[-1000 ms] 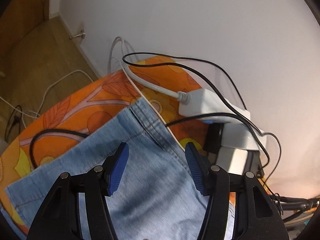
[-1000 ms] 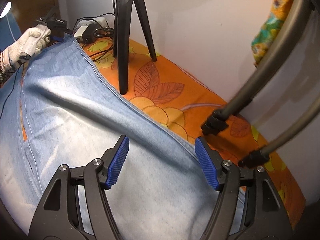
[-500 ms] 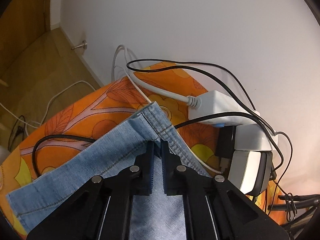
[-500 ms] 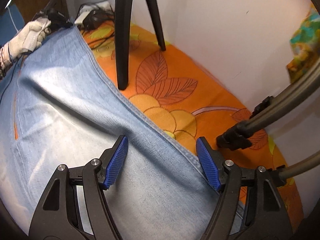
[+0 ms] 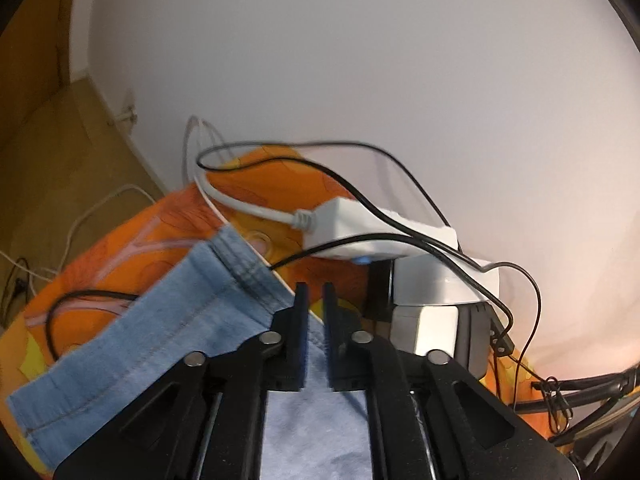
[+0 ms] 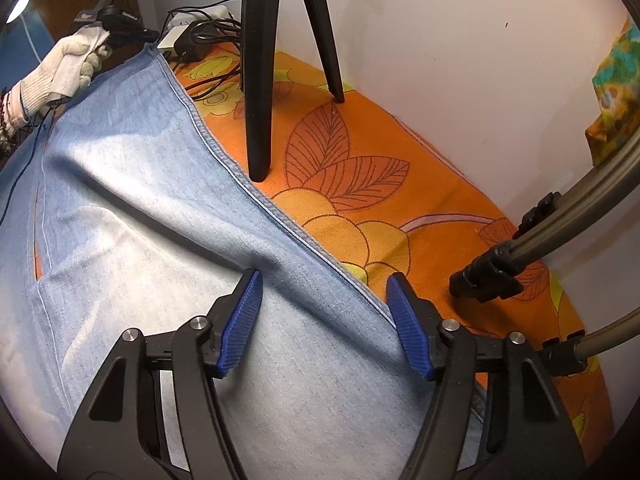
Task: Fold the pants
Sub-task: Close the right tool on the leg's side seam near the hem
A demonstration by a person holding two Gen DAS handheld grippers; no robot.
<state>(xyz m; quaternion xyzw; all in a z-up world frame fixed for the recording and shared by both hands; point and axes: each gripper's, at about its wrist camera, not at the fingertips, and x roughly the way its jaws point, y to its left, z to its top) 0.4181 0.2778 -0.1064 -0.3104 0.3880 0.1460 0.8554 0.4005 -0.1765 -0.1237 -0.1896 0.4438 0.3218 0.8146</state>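
Pants (image 6: 152,216) spread flat on orange floral cloth (image 6: 400,216), long axis running from right gripper (image 6: 324,320) away toward left gripper (image 5: 314,332) at the far hem. Outer seam edge lying directly between the right gripper's wide-set pads, just closing, not yet pressing. Left gripper nearly closed after a slight reopening, denim between the pads at the hem corner beside the power strip (image 5: 372,232); firm pinch not confirmable. Next: clamp seam with right, carry across.
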